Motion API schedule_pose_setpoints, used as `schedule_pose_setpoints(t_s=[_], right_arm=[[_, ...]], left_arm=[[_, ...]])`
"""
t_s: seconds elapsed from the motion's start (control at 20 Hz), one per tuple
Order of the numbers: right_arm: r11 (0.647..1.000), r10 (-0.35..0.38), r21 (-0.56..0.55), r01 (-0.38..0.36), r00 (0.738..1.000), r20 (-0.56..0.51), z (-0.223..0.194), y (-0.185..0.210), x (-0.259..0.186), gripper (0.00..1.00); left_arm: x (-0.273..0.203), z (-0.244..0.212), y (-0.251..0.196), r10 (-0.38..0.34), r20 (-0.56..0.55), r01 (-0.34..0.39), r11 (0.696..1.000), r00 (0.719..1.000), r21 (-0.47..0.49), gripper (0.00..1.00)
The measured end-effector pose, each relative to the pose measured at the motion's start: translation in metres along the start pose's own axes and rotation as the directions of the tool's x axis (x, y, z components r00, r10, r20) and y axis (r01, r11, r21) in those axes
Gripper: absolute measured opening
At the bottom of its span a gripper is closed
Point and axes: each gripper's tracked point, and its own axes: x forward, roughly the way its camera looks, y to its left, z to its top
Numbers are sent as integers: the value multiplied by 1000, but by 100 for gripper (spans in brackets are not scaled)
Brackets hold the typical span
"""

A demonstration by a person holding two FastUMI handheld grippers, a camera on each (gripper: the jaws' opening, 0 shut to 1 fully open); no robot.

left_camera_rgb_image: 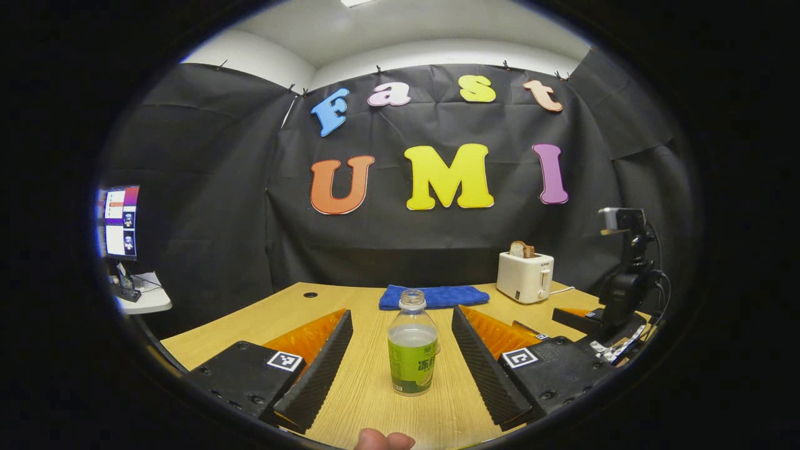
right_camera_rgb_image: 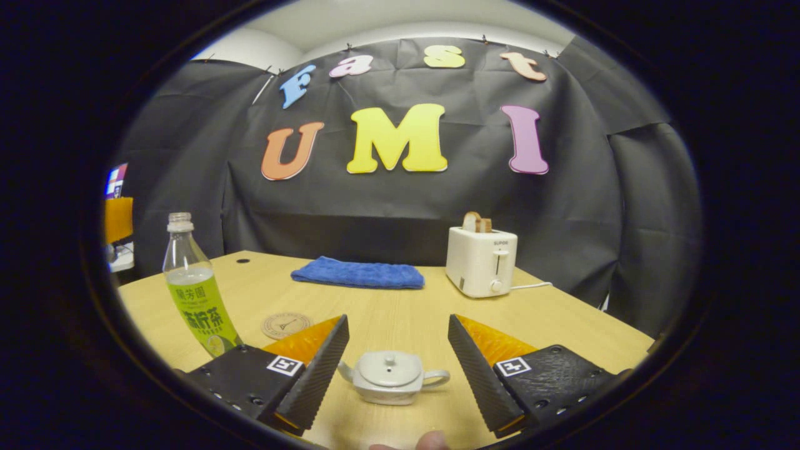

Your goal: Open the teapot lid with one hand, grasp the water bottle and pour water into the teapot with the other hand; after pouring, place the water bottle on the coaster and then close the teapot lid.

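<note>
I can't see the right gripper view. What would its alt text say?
A small grey teapot, lid on, sits on a wooden table between the open fingers of the right tool. To the left stand an uncapped bottle and a round coaster; behind lie a blue towel and a toaster.

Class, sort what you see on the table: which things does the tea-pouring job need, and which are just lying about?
Needed for the job:
water bottle, uncapped
teapot, lid on
coaster
left gripper and right gripper, fingers open

Just lying about:
blue cloth
toaster with bread in it
monitor beside the table
</note>
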Motion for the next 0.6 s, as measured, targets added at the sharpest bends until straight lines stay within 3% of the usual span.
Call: schedule_pose_setpoints(t_s=[0.2,0.25,0.3,0.35,0.6], right_arm=[[1000,11,8,-10,999,-43,-14,7,17,92],[1000,17,16,-16,998,-54,-17,8,18,84],[1000,19,20,-18,998,-61,-18,9,19,70],[1000,21,16,-20,997,-68,-20,10,20,64],[1000,-1,20,3,997,-80,-23,7,23,18]], left_arm=[[1,1,8,10,1,-10,1000,1000,-11,100],[1,1,11,14,0,-14,1000,1000,-12,100],[2,1,12,16,-2,-16,1000,1000,-12,99],[2,0,13,17,-6,-17,1000,1000,-14,100],[5,-3,18,23,-13,-23,1000,1000,-19,97]])
